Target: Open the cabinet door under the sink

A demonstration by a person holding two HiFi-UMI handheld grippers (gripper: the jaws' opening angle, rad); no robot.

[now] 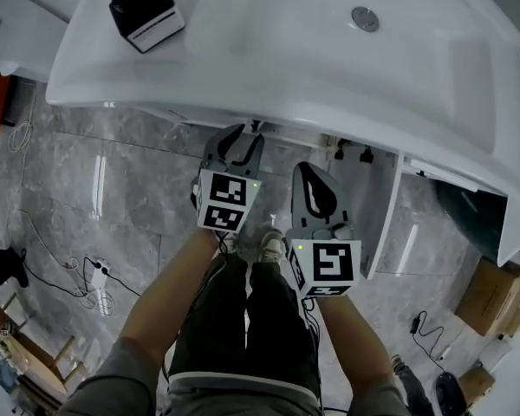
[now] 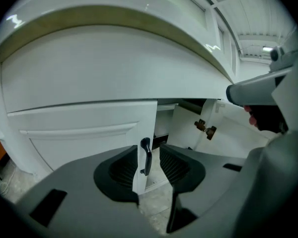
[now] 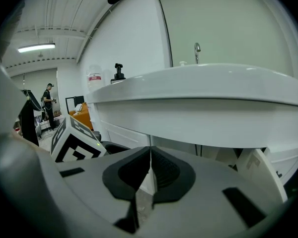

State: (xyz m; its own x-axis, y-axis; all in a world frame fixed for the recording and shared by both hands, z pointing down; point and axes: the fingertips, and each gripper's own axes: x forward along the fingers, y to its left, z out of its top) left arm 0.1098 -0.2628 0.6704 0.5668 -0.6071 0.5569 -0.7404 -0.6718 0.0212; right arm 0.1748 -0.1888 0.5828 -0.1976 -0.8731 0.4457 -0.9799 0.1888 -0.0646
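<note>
The white sink (image 1: 329,59) overhangs a white cabinet. The left cabinet door (image 2: 84,133) has a black handle (image 2: 145,156) at its right edge. My left gripper (image 2: 148,157) is open, with that handle between its jaws and a gap on each side. In the head view the left gripper (image 1: 238,146) points in under the sink rim. The right cabinet door (image 1: 383,211) stands swung open, its hinges (image 2: 204,127) showing. My right gripper (image 1: 315,189) hangs beside it, a little back from the cabinet. The right gripper (image 3: 150,171) is shut with nothing in it.
A black soap dispenser (image 1: 143,9) stands on the sink's left end, and the drain (image 1: 365,18) is in the basin. Cables and a power strip (image 1: 95,276) lie on the grey floor at left. Cardboard boxes (image 1: 494,293) sit at right. A person (image 3: 48,100) stands far off.
</note>
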